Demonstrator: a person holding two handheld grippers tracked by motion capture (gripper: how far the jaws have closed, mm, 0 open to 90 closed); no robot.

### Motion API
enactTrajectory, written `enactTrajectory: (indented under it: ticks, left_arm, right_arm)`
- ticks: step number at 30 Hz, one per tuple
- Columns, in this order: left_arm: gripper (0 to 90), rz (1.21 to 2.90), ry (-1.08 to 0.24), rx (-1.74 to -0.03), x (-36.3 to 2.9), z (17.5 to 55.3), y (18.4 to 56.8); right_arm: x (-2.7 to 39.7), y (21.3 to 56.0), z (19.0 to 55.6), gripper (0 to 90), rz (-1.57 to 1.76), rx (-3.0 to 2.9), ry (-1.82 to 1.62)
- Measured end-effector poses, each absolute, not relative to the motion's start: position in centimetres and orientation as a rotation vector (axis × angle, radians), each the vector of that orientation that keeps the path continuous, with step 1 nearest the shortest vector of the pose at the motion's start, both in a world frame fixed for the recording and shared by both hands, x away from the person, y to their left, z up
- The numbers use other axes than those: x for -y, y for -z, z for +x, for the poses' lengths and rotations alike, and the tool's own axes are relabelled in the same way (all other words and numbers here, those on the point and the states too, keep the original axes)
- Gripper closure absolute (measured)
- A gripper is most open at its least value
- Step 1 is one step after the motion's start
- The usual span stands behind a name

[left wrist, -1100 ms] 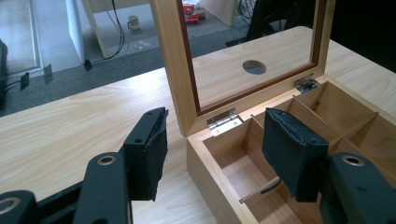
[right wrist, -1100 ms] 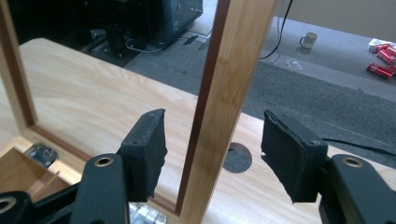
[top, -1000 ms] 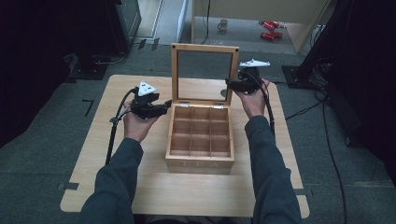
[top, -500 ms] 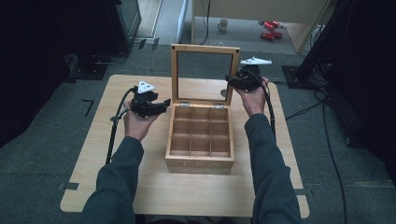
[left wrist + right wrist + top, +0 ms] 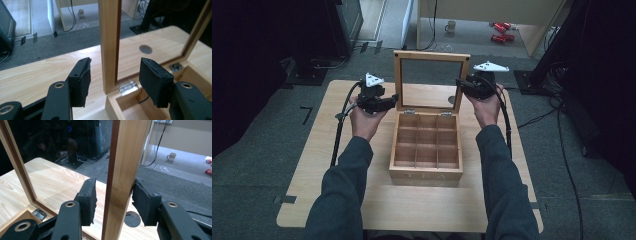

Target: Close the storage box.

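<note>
Judged the main risk to lie at the upright glass-paned lid (image 5: 432, 55) of the wooden tea box (image 5: 426, 172), which stood mid-worktop (image 5: 312, 190) with its hinges (image 5: 127, 87) at the far wall. Found the left tongs (image 5: 113, 72) open astride the lid's left stile, both pads clear of the wood. Found the right tongs (image 5: 113, 192) astride the right stile, having just been closing. One pad met the wood while the other showed a gap, so not yet clamped.

Reckoned that a squeeze on one side only could twist the frame and strain the hinges. Feared, too, a pad slipping off the narrow stile onto the pane. Expected that a lid let go early would drop and slam, and might jolt the light box along the worktop. Thought a push towards the far side likely to tip the whole box backwards.

Saw nine square compartments inside, in three rows of three. Found nothing in any of them from near row to far.
</note>
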State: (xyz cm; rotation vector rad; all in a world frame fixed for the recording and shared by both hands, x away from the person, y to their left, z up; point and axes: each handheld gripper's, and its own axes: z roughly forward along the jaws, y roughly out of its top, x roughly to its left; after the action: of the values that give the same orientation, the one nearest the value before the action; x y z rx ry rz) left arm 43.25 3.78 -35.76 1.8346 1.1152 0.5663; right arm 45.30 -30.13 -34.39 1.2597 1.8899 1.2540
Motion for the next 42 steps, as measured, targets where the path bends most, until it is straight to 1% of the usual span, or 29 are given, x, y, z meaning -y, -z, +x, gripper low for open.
enactTrajectory:
  ticks: [6, 14, 21, 24, 28, 32, 33, 35, 36, 42]
  left_arm:
    - [42.9, 1.826, -0.572, -1.112, -2.8, 43.9, 34.8]
    - [43.2, 1.804, -0.591, -1.109, -1.9, 44.3, 34.0]
    - [44.5, 1.791, -0.579, -1.112, -2.0, 44.5, 33.9]
    - [44.4, 1.808, -0.577, -1.121, -2.0, 44.7, 34.1]
    - [44.2, 1.836, -0.594, -1.116, -2.1, 44.7, 34.4]
    - [43.9, 1.84, -0.585, -1.115, -2.1, 44.6, 34.3]
    - [43.8, 1.837, -0.583, -1.117, -2.2, 44.6, 34.2]
    - [43.7, 1.836, -0.582, -1.115, -2.2, 44.5, 34.1]
    - [43.6, 1.831, -0.577, -1.109, -2.3, 44.3, 33.9]
    - [43.0, 1.852, -0.577, -1.09, -2.5, 43.8, 33.7]
  right_arm:
    - [30.2, 33.6, 44.5, 55.3, 1.224, -1.882, -1.262]
    - [30.4, 33.7, 43.1, 56.3, 1.192, -1.875, -1.281]
    - [30.6, 33.3, 42.7, 58.7, 1.175, -1.88, -1.303]
    - [30.1, 33.4, 43.2, 58.7, 1.169, -1.895, -1.301]
    - [30.0, 34.6, 43.8, 55.5, 1.199, -1.912, -1.251]
    - [30.2, 35.5, 44.4, 47.6, 1.255, -1.878, -1.185]
    - [30.3, 35.6, 44.6, 44.1, 1.277, -1.857, -1.18]
    - [30.4, 35.6, 44.9, 42.5, 1.292, -1.847, -1.174]
    - [30.6, 35.5, 45.5, 39.5, 1.312, -1.832, -1.174]
    - [30.9, 35.8, 47.1, 38.5, 1.374, -1.839, -1.172]
